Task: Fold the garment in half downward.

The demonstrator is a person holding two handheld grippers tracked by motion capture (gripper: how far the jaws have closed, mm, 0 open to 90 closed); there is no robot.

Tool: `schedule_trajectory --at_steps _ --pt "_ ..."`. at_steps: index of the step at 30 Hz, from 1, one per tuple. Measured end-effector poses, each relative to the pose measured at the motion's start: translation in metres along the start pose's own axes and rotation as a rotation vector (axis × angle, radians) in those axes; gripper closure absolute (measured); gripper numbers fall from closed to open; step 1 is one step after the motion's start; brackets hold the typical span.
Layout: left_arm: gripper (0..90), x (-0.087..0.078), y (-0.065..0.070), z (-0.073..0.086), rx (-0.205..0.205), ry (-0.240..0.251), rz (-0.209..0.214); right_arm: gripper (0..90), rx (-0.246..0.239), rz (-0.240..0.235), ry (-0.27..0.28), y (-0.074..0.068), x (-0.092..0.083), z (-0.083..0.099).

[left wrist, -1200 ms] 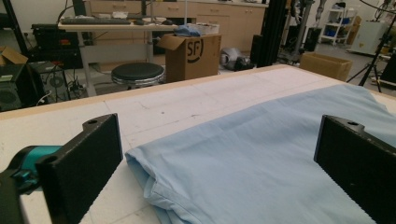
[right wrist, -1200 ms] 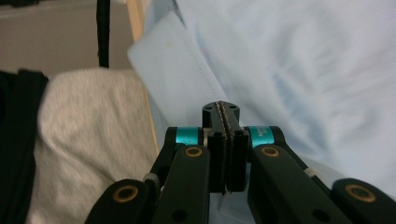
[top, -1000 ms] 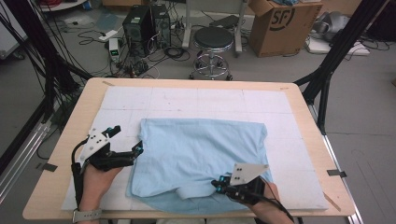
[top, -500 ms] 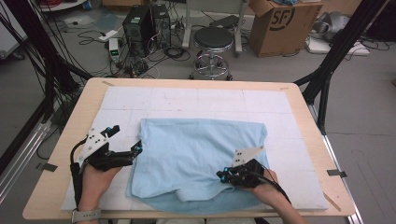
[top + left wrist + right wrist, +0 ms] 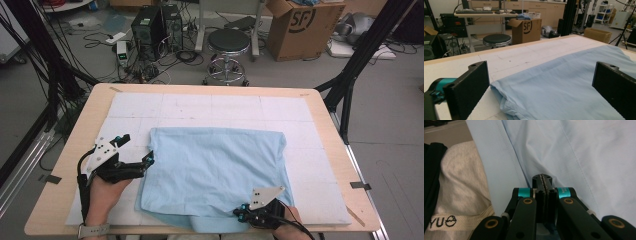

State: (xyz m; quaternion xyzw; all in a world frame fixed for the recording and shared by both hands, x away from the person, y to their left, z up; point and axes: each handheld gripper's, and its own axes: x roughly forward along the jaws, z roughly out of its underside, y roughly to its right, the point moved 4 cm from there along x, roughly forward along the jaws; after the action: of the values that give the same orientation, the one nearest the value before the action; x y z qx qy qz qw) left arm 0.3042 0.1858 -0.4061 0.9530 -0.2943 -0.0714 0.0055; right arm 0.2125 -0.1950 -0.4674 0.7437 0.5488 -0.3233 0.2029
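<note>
A light blue shirt (image 5: 215, 175) lies flat on the worktop (image 5: 320, 107), the left gripper (image 5: 142, 165) with jaws spread at its left edge, the right gripper (image 5: 239, 214) with jaws pressed together at its near hem.

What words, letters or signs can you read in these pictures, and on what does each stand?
"SF" on the brown cardboard box on the floor beyond the table, also read in the left gripper view.
"YU", then a small round sign, on the white band of a grey garment.
Print on the right hand-held gripper teal part: too blurred.

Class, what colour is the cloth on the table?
Light blue cloth, plain; clearest in the high view.
</note>
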Motion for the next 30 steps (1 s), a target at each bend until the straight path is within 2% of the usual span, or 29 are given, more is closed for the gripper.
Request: schedule_trajectory --at_steps 4,6,10,14,15,16,17,19,21,26,28,30 --pt "1.7 -0.001 0.000 -0.001 0.007 0.006 -0.002 89.9 -0.043 0.036 0.004 -0.005 -0.003 -0.005" --pt "1.7 -0.002 -0.001 -0.002 0.006 0.010 -0.008 89.9 -0.056 0.052 0.035 -0.007 -0.006 -0.017" --pt "1.7 -0.002 -0.002 -0.002 0.003 0.011 -0.011 89.9 -0.111 0.083 0.054 -0.009 -0.003 -0.051" --pt "1.7 -0.002 -0.002 -0.002 0.001 0.013 -0.009 89.8 -0.116 0.064 0.069 -0.001 0.013 -0.082" --pt "1.7 -0.002 -0.003 -0.002 0.002 0.011 -0.010 89.8 -0.110 0.044 0.065 0.002 0.019 -0.088" --pt "1.7 -0.003 -0.003 -0.002 0.004 0.009 -0.011 89.9 -0.092 0.004 0.043 0.002 0.025 -0.092" --pt "1.7 -0.003 -0.004 -0.002 0.000 0.012 -0.010 89.9 -0.087 -0.017 0.016 0.000 0.032 -0.094" --pt "1.7 -0.004 -0.005 -0.002 -0.002 0.015 -0.011 89.9 -0.119 -0.060 -0.029 -0.009 0.045 -0.093" --pt "1.7 -0.005 -0.006 -0.003 -0.005 0.022 -0.013 89.9 -0.151 -0.068 -0.073 -0.021 0.054 -0.087" --pt "1.7 -0.006 -0.005 -0.004 -0.001 0.021 -0.011 89.9 -0.134 -0.109 -0.058 -0.037 0.067 -0.072" --pt "1.7 -0.005 -0.003 -0.005 0.003 0.024 -0.007 89.9 -0.145 -0.090 -0.026 -0.042 0.070 -0.067" --pt "1.7 -0.005 -0.003 -0.005 0.005 0.021 -0.007 89.9 -0.148 -0.082 -0.024 -0.042 0.070 -0.066"
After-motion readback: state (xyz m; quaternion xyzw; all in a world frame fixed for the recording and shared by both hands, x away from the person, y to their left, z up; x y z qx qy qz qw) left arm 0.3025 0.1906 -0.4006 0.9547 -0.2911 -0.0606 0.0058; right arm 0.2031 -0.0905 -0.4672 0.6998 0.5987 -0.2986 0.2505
